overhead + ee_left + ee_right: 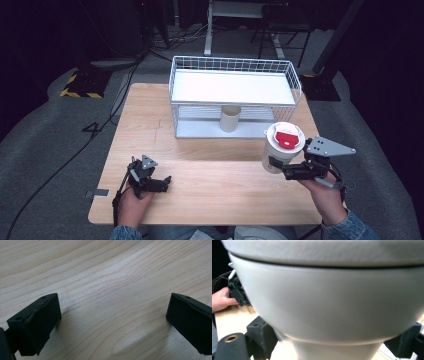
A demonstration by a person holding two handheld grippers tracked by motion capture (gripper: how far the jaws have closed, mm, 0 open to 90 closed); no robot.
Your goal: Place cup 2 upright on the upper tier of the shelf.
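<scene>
Cup [281, 150], white, lidded; lid [285, 137] white with a red patch on top. Held upright in the right claw [278, 168], whose jaws are clamped on its lower body from either side; cup is off the bench [215, 195], above its right part, in front of the rack's right end. In the right gripper view the cup [324, 302] stands close up, lid rim across the top, black jaws pressed to its narrower base at left and right.

Right hand [325, 192]: comes in from the bottom right, blue sleeve at the wrist, grey three-cornered plate on top of the gripper.

Left claw [162, 184]: low on the left front of the bench, jaws wide apart, nothing between them. The left gripper view has bare wood grain [112, 290] between the two black jaws. Left hand [131, 200] grips it from behind.

Rack [235, 95]: white wire, two levels, at the far middle of the bench; flat white top shelf. Second cup [230, 118], pale, no lid, upright on the lower level, near the middle.
</scene>
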